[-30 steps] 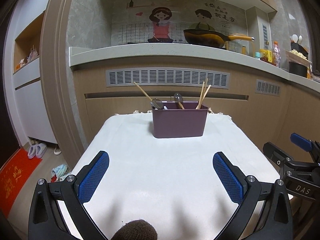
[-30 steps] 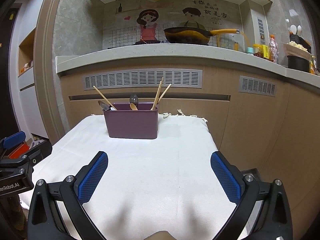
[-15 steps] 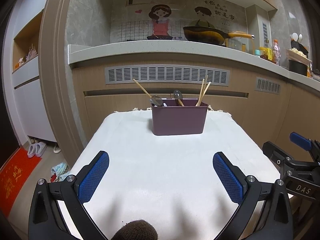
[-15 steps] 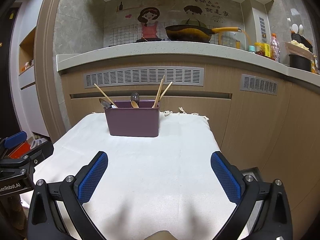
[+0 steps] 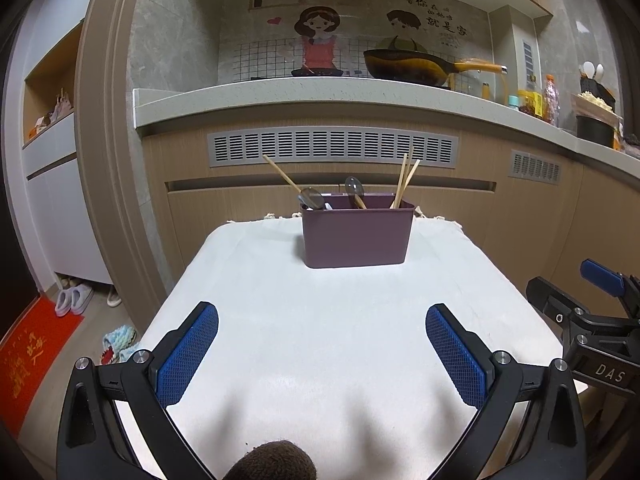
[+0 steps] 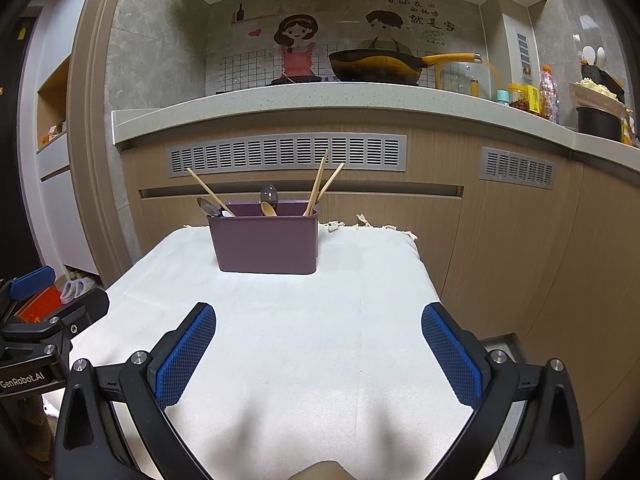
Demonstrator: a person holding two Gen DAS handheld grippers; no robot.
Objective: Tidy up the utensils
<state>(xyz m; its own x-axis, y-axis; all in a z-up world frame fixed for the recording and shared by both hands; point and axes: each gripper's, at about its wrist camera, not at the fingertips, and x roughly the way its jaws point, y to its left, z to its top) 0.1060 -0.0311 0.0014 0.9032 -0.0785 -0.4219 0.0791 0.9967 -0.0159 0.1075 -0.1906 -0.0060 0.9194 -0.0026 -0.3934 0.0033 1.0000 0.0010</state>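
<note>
A purple utensil holder (image 5: pixel 356 236) stands at the far end of a white cloth-covered table (image 5: pixel 320 328); it also shows in the right wrist view (image 6: pixel 265 245). Wooden chopsticks (image 5: pixel 405 181) and spoons (image 5: pixel 354 189) stick up out of it. My left gripper (image 5: pixel 322 356) is open and empty, well short of the holder. My right gripper (image 6: pixel 318 356) is open and empty, also short of it. The right gripper shows at the right edge of the left wrist view (image 5: pixel 596 320), and the left gripper at the left edge of the right wrist view (image 6: pixel 36 320).
A kitchen counter (image 5: pixel 340 96) with a wok (image 5: pixel 408 66) and bottles runs behind the table. Wooden cabinet fronts with vents (image 5: pixel 332 146) stand right behind the holder. Slippers (image 5: pixel 72 300) and a red mat (image 5: pixel 28 356) lie on the floor at the left.
Both views have tilted slightly downward, so the holder and counter sit a little lower in frame. Both grippers stay open and empty.
</note>
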